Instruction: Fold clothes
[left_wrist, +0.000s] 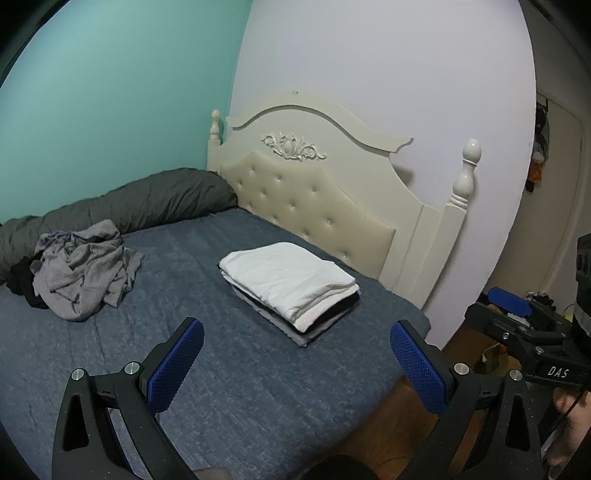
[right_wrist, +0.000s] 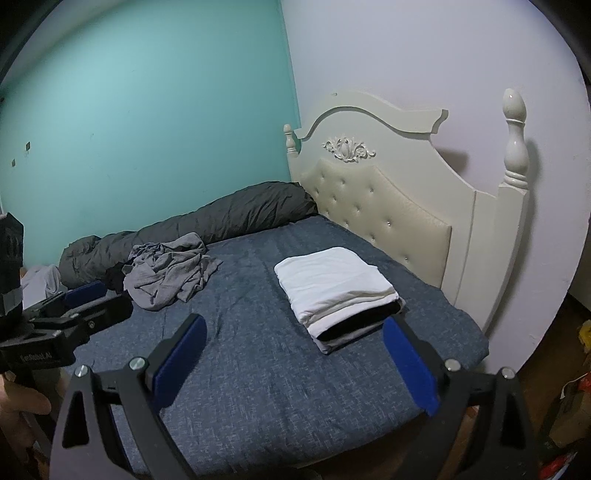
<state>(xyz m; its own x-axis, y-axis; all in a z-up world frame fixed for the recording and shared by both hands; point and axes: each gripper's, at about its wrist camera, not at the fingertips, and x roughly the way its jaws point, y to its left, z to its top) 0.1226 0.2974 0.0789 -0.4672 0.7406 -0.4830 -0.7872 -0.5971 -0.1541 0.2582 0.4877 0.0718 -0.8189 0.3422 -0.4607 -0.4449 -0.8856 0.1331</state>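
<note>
On the bed, your neat pile is done at one o'clock, the gray heap at ten waits, both grippers wide open and empty.

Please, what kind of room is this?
Most likely a home bedroom: a bed with a blue cover, a cream tufted headboard, and a stack of folded clothes beside a crumpled grey garment.

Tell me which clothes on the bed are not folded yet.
The grey crumpled heap near the dark rolled duvet; the white-topped stack by the headboard is folded flat.
</note>
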